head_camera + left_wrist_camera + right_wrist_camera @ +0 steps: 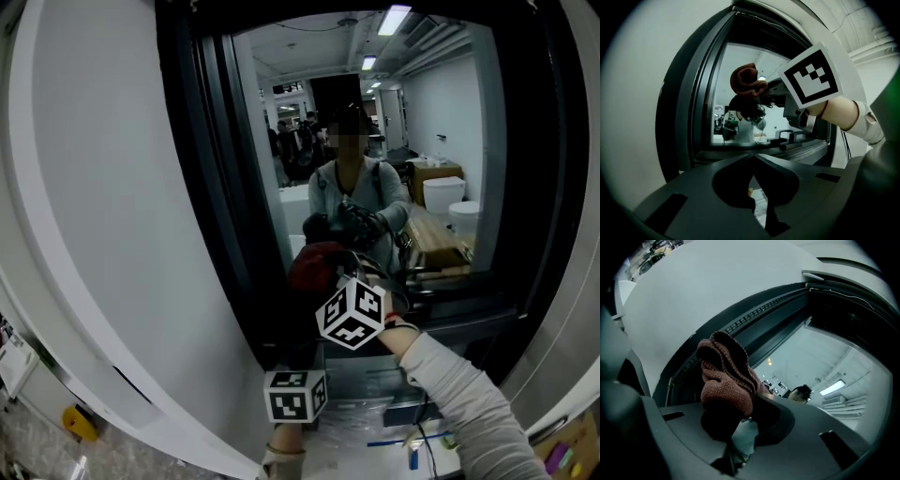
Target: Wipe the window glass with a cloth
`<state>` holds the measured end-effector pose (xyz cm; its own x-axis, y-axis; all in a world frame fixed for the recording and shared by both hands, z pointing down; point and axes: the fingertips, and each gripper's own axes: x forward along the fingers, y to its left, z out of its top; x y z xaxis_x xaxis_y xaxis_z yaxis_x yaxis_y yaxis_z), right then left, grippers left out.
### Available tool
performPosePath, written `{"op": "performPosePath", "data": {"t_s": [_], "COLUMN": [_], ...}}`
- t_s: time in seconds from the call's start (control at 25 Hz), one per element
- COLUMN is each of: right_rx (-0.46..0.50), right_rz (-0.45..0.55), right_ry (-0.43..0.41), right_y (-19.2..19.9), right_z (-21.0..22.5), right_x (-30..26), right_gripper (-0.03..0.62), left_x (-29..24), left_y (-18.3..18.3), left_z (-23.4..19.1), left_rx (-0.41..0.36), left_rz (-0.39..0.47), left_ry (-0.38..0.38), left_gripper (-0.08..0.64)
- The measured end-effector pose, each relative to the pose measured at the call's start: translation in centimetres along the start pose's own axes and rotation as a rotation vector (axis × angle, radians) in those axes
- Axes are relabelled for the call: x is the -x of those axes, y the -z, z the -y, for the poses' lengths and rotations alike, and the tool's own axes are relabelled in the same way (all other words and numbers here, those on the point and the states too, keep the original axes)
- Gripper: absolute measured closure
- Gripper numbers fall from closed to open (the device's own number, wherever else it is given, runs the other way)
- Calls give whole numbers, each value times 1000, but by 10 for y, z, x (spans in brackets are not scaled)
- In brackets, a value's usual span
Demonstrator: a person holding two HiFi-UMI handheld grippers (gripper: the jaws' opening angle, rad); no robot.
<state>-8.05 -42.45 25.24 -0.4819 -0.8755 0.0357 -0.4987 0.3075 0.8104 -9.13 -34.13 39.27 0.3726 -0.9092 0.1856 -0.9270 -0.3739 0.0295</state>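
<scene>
A dark-framed window pane reflects the person who holds the grippers. My right gripper, with its marker cube toward me, is shut on a bunched red-brown cloth at the lower left part of the pane. Whether the cloth touches the pane, I cannot tell. In the right gripper view the cloth bulges up out of that gripper, with the pane beyond. My left gripper hangs lower, below the pane, shut on nothing. The left gripper view shows its own tips touching, with the cloth high above them.
A white wall panel borders the black frame on the left. Black handles sit on the lower frame. Below, a ledge carries plastic film and small blue items. A yellow object lies at the lower left.
</scene>
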Motion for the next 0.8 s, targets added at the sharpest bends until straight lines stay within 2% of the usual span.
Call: {"op": "performPosePath", "data": {"t_s": [0.32,0.48,0.6,0.8], "right_rx": [-60,-83,-104,-57], "right_rz": [-39,-24,8,44], "right_ry": [-87,-119,-115,-27], "right_y": [28,23,10,-8], "right_z": [-32,-35,-22,35], "right_x": [-3,2,14,33], "right_gripper": [549,549,549,549], "left_x": [-7,-10,-13,-22], "left_y": [6,4,1,-7], "left_z": [9,17,22,30], "left_rx": [13,2,-6,-23], "left_rz": [-3,-5,-6,-1], "left_ry": [22,41,50,69], "left_gripper": [556,555,555,555]}}
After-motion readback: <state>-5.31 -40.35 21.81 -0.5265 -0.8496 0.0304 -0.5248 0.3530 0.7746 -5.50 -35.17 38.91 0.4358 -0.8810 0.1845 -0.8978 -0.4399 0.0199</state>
